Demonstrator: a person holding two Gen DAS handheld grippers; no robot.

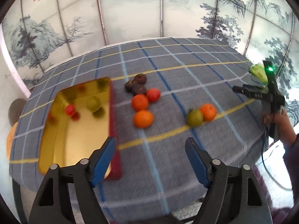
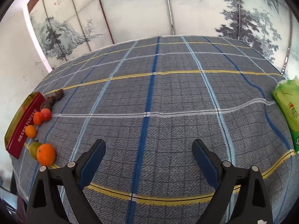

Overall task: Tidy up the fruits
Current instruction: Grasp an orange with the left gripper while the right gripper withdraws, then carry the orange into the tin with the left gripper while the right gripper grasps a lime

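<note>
Both spread, empty grippers (image 1: 149,145) (image 2: 148,147) hover over checked cloth (image 2: 168,93); oranges (image 1: 143,118) beside gold tin (image 1: 78,130).

blurred fruit (image 1: 143,118), green packet (image 2: 287,119) edge-cropped

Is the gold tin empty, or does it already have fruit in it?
Not empty. The gold tin holds a red fruit and a green fruit; the other coloured patches on its walls look like reflections.

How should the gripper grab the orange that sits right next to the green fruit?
Grip the orange across its round middle, coming down from above. The green fruit touches one side, so put the fingers on the two free sides, probably front and back. The left gripper is open and empty.
</note>
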